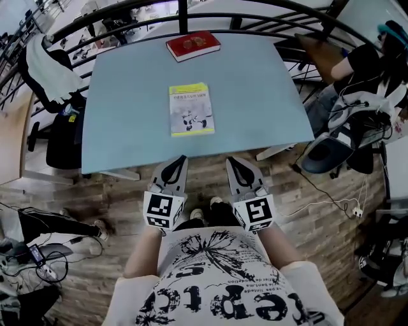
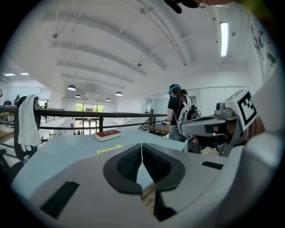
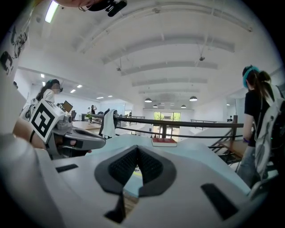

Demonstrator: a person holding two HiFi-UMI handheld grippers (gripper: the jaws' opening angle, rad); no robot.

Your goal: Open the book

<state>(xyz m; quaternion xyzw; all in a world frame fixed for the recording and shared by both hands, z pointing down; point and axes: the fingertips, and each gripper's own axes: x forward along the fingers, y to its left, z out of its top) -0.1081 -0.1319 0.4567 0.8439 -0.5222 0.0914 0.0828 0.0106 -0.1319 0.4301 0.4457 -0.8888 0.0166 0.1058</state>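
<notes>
A thin yellow-and-white book (image 1: pixel 190 109) lies closed near the middle of the light blue table (image 1: pixel 115 127); in the left gripper view the yellow book (image 2: pixel 109 148) shows as a flat strip. A thicker red book (image 1: pixel 192 44) rests closed at the table's far edge, also seen as the red book (image 2: pixel 107 135) and the red book (image 3: pixel 164 142). My left gripper (image 1: pixel 183 159) and right gripper (image 1: pixel 231 161) hover side by side just short of the table's near edge, both shut and empty, pointing toward the table.
A black railing (image 1: pixel 185 13) runs behind the table. A chair with a white cloth (image 1: pixel 48 70) stands at the left. A person (image 1: pixel 366 70) sits at the right among bags and cables. Wooden floor (image 1: pixel 319 210) lies below me.
</notes>
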